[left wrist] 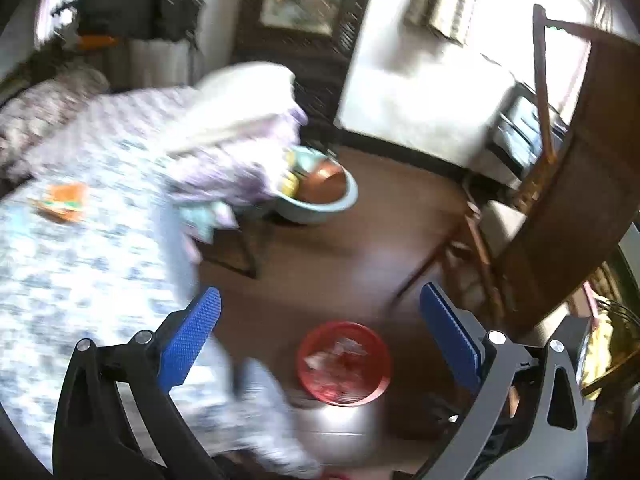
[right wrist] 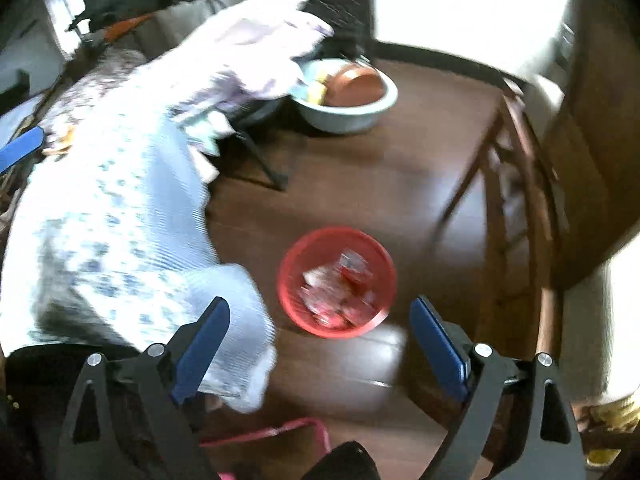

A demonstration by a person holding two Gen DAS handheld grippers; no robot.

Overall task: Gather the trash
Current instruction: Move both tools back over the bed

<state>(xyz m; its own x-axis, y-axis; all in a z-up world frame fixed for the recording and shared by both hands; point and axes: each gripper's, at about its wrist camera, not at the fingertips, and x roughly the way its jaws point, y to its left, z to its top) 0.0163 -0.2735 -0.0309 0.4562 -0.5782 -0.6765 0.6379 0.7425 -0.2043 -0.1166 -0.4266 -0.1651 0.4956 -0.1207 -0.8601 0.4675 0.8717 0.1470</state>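
Hovering above a red bin [right wrist: 338,282] of wrappers, left gripper [left wrist: 320,320] and right gripper [right wrist: 320,332] show jaws wide apart, holding nothing

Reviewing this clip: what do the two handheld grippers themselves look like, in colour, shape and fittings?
Both look alike. The left gripper has two flat blue textured pads on black angular finger arms with triangular cut-outs and round silver pivot bolts. The right gripper has the same build, its blue pads seen edge-on. No cables, markings or sleeves show.
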